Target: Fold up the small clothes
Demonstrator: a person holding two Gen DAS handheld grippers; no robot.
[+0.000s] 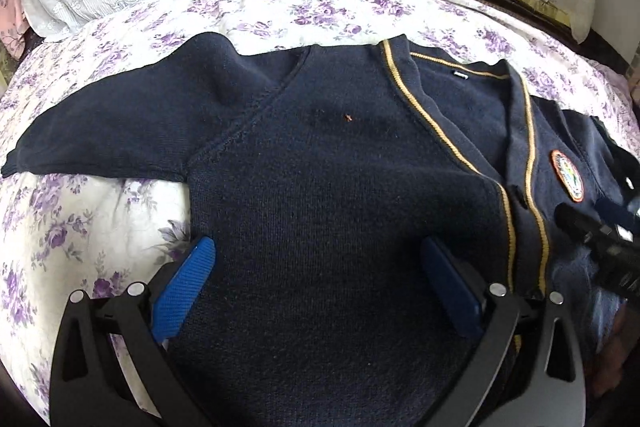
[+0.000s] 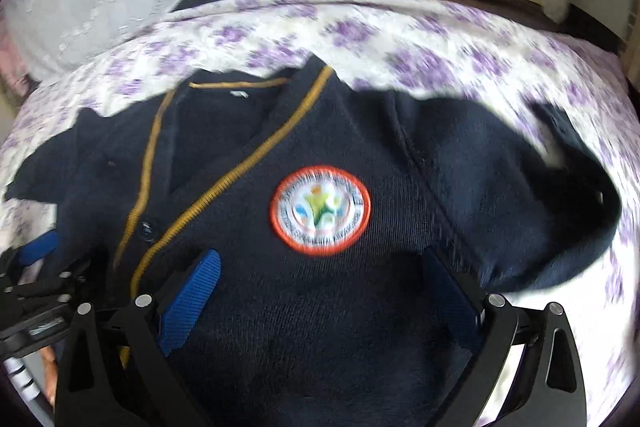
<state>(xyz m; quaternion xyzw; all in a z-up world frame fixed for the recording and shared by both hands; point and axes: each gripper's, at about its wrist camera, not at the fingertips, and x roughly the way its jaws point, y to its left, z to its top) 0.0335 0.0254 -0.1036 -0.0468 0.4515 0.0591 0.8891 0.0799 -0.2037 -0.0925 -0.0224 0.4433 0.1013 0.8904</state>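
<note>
Navy knitted cardigan with gold trim point(image 1: 320, 155) lies unfolded on floral bedsheet point(image 1: 72, 227); left gripper point(image 1: 320, 263) and right gripper point(image 2: 320, 275) hover wide open, empty.

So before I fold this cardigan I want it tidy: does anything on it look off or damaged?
One thing: a tiny orange fleck sits on the navy cardigan chest panel, left of the yellow trim. It could be lint or a loose thread. No tears show.
</note>
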